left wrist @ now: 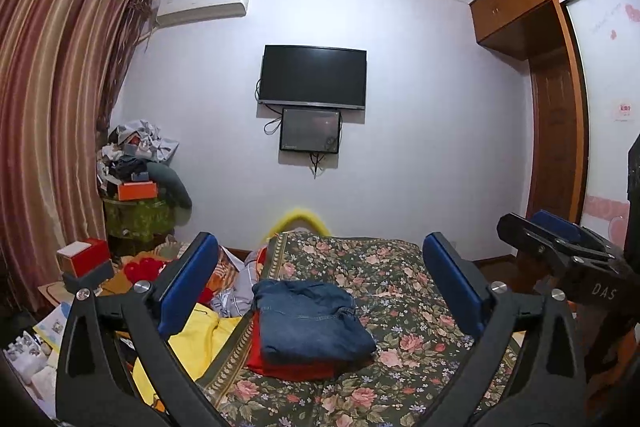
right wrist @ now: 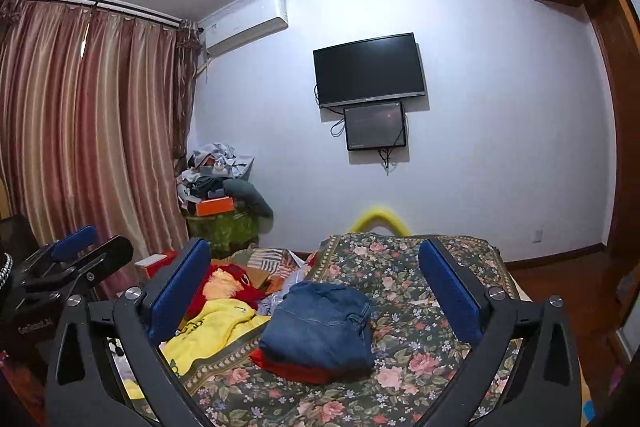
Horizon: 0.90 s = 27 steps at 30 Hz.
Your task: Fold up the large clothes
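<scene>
Folded blue jeans (left wrist: 312, 323) lie on a folded red garment (left wrist: 292, 367) on the floral bedspread (left wrist: 404, 291); the stack also shows in the right wrist view, jeans (right wrist: 324, 327) over the red garment (right wrist: 296, 367). My left gripper (left wrist: 320, 283) is open and empty, held above the stack. My right gripper (right wrist: 316, 287) is open and empty too, above the same stack. The right gripper shows at the right edge of the left wrist view (left wrist: 560, 239). The left gripper shows at the left edge of the right wrist view (right wrist: 76, 251).
A yellow garment (left wrist: 200, 347) and a red plush (right wrist: 232, 283) lie in a heap left of the bedspread. Boxes (left wrist: 86, 261) and a cluttered stand (left wrist: 140, 187) are by the curtain (left wrist: 52, 131). A TV (left wrist: 313, 76) hangs on the far wall; a wardrobe (left wrist: 556, 131) is at the right.
</scene>
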### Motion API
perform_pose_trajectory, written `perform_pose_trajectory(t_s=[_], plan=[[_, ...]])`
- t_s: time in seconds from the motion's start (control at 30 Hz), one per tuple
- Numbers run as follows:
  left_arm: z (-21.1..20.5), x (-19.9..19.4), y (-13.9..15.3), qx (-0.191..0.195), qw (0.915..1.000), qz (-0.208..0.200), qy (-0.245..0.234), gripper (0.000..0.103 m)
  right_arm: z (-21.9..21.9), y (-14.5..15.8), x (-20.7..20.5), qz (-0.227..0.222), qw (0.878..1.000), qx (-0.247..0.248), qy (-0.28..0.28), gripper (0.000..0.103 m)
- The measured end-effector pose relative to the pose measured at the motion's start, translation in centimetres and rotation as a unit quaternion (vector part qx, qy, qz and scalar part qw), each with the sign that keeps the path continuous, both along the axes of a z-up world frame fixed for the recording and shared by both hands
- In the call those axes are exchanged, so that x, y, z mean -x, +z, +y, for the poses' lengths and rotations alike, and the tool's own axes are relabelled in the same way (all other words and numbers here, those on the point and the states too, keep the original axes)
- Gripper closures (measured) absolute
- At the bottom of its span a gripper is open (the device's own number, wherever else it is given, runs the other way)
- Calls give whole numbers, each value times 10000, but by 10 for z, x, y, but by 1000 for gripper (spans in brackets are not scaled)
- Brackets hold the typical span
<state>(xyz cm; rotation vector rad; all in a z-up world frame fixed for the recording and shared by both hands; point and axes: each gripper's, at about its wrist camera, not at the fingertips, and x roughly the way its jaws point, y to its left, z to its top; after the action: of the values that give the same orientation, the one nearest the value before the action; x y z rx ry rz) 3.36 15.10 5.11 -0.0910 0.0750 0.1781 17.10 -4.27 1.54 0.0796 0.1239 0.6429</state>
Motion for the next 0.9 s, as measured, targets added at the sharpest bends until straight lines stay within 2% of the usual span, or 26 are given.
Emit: perform_pose_trajectory(t_s=[0.9], plan=[[0,-9,-14,105,9997,238,-43,0,-9,-10,4,214,9997,140,5,0]])
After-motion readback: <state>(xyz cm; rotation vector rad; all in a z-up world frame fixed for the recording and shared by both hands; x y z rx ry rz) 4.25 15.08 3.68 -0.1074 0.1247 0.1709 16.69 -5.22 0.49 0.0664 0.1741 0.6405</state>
